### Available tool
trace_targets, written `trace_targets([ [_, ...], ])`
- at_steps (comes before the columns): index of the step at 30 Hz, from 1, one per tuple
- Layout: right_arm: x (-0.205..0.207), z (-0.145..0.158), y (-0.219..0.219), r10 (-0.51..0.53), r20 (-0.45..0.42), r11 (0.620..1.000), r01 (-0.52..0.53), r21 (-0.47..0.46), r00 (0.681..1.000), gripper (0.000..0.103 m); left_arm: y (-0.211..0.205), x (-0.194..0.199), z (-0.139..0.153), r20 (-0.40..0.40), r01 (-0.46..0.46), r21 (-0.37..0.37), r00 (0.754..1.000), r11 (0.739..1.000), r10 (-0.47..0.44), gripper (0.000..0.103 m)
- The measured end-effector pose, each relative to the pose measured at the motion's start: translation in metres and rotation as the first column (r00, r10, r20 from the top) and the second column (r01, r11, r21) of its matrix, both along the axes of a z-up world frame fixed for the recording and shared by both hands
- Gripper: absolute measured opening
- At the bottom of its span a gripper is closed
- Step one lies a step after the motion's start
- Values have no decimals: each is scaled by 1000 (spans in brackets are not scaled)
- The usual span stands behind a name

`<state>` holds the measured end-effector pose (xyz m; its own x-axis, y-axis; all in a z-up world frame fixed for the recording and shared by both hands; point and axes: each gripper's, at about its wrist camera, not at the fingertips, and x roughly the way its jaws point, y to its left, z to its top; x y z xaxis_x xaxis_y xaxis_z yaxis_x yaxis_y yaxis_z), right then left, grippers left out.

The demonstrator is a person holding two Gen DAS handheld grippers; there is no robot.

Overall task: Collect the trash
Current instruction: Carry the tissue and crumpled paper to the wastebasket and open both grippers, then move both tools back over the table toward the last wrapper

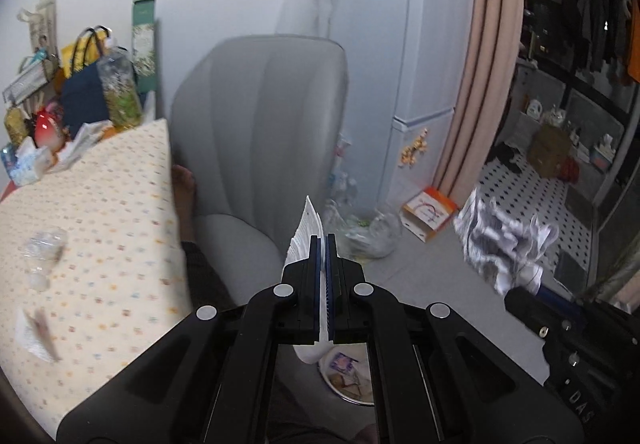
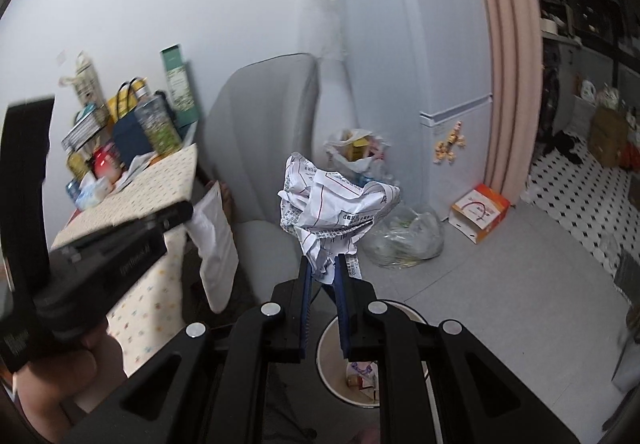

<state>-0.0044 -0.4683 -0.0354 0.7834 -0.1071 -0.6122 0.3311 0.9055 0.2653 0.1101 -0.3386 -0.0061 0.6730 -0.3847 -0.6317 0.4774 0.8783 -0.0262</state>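
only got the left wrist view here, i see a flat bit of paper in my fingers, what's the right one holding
Observer: The right gripper is shut on a crumpled printed paper that sticks up above its fingers.
Operator: is it over the bin
Observer: Yes. A white bin sits on the floor right below those fingers, with some scraps already inside.
Operator: and my paper, how does it look from over there
Observer: From the right wrist view, the left gripper holds a white sheet hanging down beside the table edge, in front of the grey chair.
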Motion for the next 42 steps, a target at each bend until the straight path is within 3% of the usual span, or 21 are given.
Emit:
trace_targets([
  [12,8,-28,-33,-35,-18,998,36,43,999,12,-36,3,-25,-30,46,53,999,998,-45,3],
  [15,15,-38,-39,-46,-37,997,48,64,998,18,-40,4,-25,-28,49,58,998,997,-47,3],
  [17,16,-43,-43,-61,-44,995,64,71,997,45,-42,4,-24,-25,52,61,998,997,-51,3],
  [32,-28,-45,-70,-172,-80,983,176,47,982,54,-85,-5,-36,-91,161,25,983,987,-158,4],
  [33,-32,-44,-73,-181,-80,982,185,46,980,54,-87,-5,-37,-102,169,15,981,986,-166,7],
  [34,-36,-45,-76,-188,-79,980,192,46,979,55,-90,-5,-38,-118,177,4,977,984,-175,19],
  [35,-38,-45,-78,-195,-79,979,199,48,978,55,-91,-5,-38,-127,181,-5,975,984,-180,47],
  [37,-41,-46,-82,-203,-80,977,208,55,976,55,-87,-7,-36,-116,175,-36,977,984,-178,70],
  [42,-40,-45,-80,-194,-74,978,199,67,978,56,-69,-3,-28,-115,123,-26,985,992,-125,80],
])
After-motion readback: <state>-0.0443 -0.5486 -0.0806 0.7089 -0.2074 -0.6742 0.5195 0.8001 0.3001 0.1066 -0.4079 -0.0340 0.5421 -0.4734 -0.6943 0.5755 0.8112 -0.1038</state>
